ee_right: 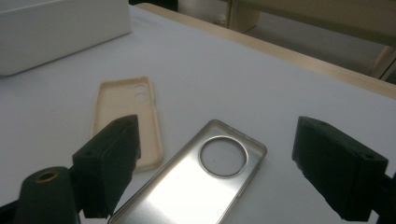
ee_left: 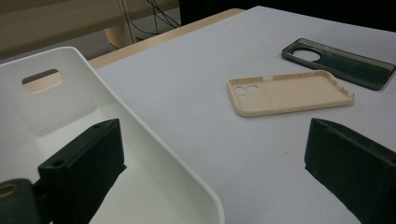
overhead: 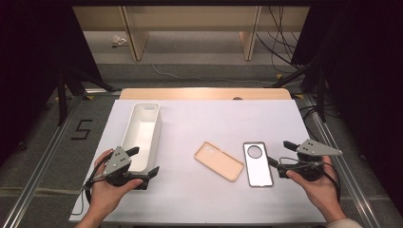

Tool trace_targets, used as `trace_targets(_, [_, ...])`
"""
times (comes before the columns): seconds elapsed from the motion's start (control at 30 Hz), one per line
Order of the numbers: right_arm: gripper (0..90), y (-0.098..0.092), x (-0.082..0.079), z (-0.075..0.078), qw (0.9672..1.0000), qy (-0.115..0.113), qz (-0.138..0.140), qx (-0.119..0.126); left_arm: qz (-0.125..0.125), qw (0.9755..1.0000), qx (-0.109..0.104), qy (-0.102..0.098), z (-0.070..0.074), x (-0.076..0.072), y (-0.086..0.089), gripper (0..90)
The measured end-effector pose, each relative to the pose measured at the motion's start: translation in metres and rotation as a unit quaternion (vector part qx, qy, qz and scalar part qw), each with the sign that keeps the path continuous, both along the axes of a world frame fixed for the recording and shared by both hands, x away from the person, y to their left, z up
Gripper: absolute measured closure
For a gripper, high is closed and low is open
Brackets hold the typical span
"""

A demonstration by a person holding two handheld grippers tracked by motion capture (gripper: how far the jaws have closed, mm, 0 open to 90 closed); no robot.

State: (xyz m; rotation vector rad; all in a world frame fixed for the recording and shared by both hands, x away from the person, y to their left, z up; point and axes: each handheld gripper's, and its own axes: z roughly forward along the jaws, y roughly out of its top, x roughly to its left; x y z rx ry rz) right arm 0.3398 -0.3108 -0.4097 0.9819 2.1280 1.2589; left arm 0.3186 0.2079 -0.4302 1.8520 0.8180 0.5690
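In the right gripper view, the lower end of the clear phone case (ee_right: 201,182) is running off the bottom edge at six o'clock, and one black jaw is covering the beige phone case (ee_right: 125,112) at its near end. In the left gripper view, the white bin (ee_left: 154,163) is being cut off toward nine o'clock.

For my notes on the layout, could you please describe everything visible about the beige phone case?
The beige phone case looks like soft matte plastic, lying flat with its hollow side up. Low walls rim it, and two round camera holes sit at one end. It rests diagonally on the white table, untouched, just left of the dark phone case.
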Motion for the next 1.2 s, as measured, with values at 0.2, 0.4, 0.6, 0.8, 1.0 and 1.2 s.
trace_targets(0.2, [16.3,-0.001,0.0,0.0,1.0,0.002,-0.002,0.002,0.0,1.0,-0.002,0.0,0.0,0.0,0.0,4.7])
trace_targets(0.4, [16.4,-0.001,0.001,-0.001,1.0,0.007,0.002,0.002,0.0,1.0,-0.003,0.001,0.0,0.0,0.0,5.1])
trace_targets(0.6, [20.7,0.004,0.009,-0.004,0.9972,0.036,0.047,-0.044,0.0,1.0,-0.004,-0.001,0.0,0.0,0.0,5.2])
trace_targets(0.8, [22.1,0.012,0.013,-0.007,0.9904,0.06,0.086,-0.09,-0.001,1.0,-0.006,-0.001,0.0,0.0,0.001,5.3])
trace_targets(1.0, [22.1,0.015,0.018,-0.008,0.9841,0.083,0.107,-0.115,0.0,1.0,-0.006,-0.002,0.001,0.0,0.001,5.4])
trace_targets(1.2, [25.7,0.012,0.021,-0.008,0.9772,0.101,0.123,-0.141,-0.001,1.0,-0.007,-0.002,0.001,0.0,0.0,5.4])
